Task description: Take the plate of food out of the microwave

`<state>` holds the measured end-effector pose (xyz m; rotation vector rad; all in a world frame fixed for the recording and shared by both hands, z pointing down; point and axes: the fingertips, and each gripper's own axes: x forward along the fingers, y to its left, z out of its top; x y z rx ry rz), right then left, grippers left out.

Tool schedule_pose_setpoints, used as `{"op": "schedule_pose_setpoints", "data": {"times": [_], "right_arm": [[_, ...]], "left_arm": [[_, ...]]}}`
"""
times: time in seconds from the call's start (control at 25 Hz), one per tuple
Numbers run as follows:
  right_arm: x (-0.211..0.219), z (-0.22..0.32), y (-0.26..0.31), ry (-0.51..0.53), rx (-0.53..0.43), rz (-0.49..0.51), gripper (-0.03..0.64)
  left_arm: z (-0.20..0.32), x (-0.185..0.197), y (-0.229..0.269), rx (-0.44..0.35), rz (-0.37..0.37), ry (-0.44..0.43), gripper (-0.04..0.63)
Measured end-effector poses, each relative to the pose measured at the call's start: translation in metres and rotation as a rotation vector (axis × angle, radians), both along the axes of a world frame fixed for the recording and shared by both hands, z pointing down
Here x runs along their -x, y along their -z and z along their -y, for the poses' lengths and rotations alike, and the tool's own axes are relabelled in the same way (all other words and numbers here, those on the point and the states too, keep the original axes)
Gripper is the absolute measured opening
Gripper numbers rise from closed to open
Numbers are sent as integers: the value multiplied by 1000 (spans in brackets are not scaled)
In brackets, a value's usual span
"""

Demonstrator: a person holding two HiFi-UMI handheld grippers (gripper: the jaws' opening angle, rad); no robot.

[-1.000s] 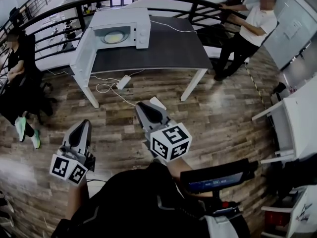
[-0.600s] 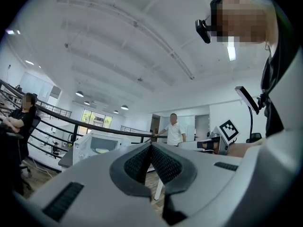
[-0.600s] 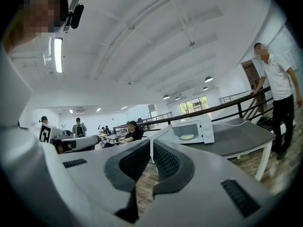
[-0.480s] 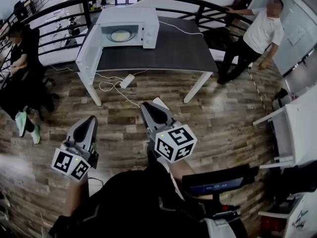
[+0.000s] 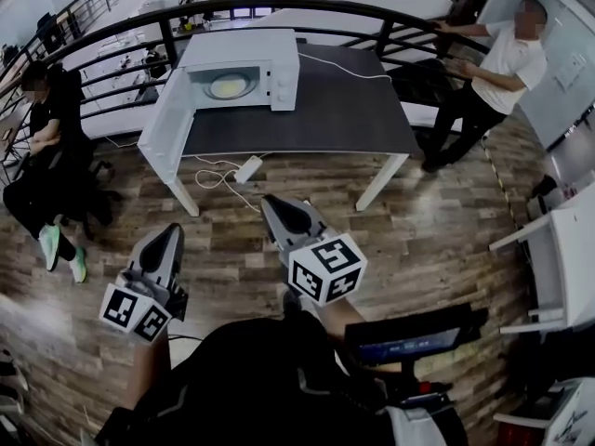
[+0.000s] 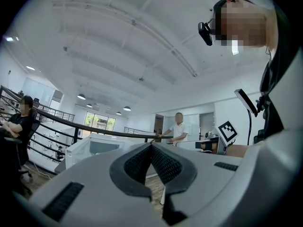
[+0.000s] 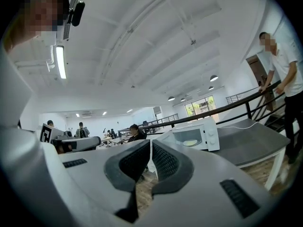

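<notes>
A white microwave [image 5: 244, 68] stands on the far left of a dark grey table [image 5: 325, 110], its door [image 5: 167, 124] swung open to the left. Inside it lies a plate of yellowish food [image 5: 228, 85]. Both grippers are held level over the wooden floor, well short of the table. My left gripper [image 5: 173, 231] is shut with nothing in it. My right gripper [image 5: 271, 203] is shut and empty too. In the right gripper view, the microwave [image 7: 196, 136] and the plate [image 7: 190, 143] show beyond the closed jaw tips [image 7: 150, 144]. The left gripper view shows the microwave [image 6: 94, 148] past its closed tips [image 6: 151, 146].
A black railing [image 5: 372, 12] curves behind the table. A person sits at the left [image 5: 46, 156] and another stands at the railing on the right [image 5: 493, 72]. A power strip with cable [image 5: 246, 168] lies on the floor under the table. A white desk [image 5: 567, 249] stands at the right.
Both grippers have come forward toward the table, which now looks a little nearer and larger. Both stay shut. The standing person has shifted along the railing.
</notes>
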<state>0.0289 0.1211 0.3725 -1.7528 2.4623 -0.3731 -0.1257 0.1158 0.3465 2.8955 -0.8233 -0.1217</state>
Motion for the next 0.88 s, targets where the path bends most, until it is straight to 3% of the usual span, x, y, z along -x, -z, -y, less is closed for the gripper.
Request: {"op": "schedule_pose_setpoints", "data": {"times": [0.88], "right_arm": [[-124,86,-3,111,-15,-3,2]], "left_arm": [[86,-132,-1,13,20,84,5]]}}
